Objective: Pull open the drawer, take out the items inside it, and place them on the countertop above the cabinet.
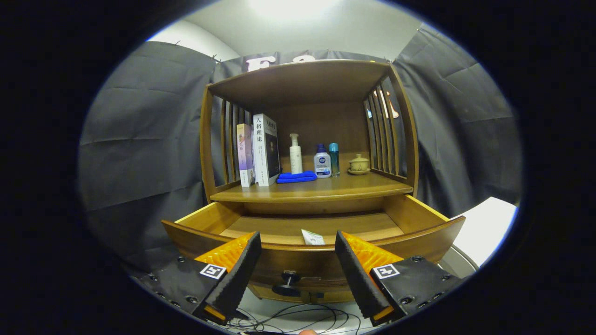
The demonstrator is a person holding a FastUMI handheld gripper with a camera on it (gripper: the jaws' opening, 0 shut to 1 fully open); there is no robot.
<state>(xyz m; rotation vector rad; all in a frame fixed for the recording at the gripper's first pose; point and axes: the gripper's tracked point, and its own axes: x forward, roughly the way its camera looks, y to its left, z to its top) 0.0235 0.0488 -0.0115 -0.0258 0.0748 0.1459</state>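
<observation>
From the gripper view, the gripper [298, 242] stands wide apart and holds nothing, its two fingers spread to either side of the drawer's front edge. That wide spread suits a reach down into the drawer [312, 232], which is already pulled well out from the cabinet [307, 139], so the opening step looks done. The drawer's knob [287, 284] sits just below and between the fingers, untouched now, since it has served its purpose.

Inside the drawer, just ahead of the fingers and between them, lies a small pale packet [312, 237], resting flat on the drawer floor close behind the front wall. It appears to be the thing to take out; whether more lies hidden behind the front wall cannot be told.

Beyond the drawer and above it runs the bench [321, 188], where the packet is meant to go. It already carries two books [258, 151] standing upright, a pump bottle [295, 154], a blue cloth [296, 177], two small bottles [326, 160] and a lidded cup [359, 164], with bare wood left along the near edge
</observation>
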